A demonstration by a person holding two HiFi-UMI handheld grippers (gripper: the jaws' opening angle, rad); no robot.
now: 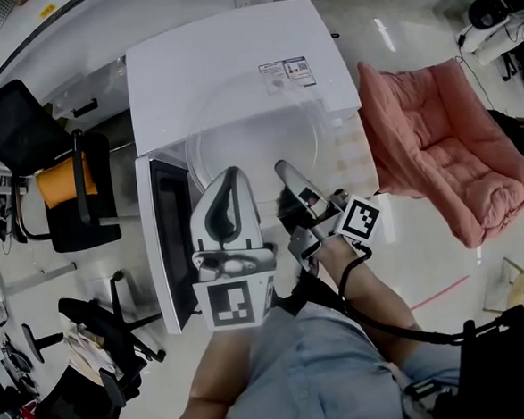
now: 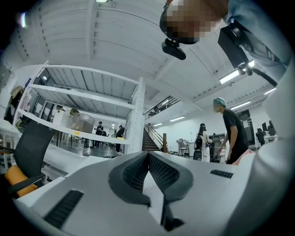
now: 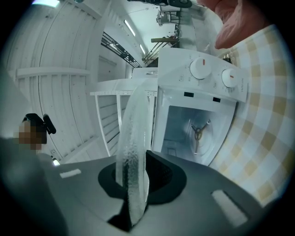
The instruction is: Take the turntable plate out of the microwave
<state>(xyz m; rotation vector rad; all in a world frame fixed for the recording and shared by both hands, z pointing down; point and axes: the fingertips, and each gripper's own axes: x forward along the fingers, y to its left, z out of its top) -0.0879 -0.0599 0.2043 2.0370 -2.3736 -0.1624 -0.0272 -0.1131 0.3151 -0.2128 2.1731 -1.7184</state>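
Checked table (image 3: 265, 129) under the open microwave (image 1: 233, 54): we hold the plate (image 3: 136, 120) clear of the cavity (image 3: 184, 131), right gripper (image 3: 134, 161) clamped on its rim, left gripper (image 2: 148, 154) closed on nothing.

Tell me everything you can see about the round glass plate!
The turntable plate is a clear, round glass disc with a pebbly-looking edge. It is out of the microwave, whose cavity stands empty beyond it, and it hangs roughly flat in the air by the oven's open front. Only the right gripper touches it: its dark fingers are pinched on the near rim. The white microwave top shows straight through the glass.
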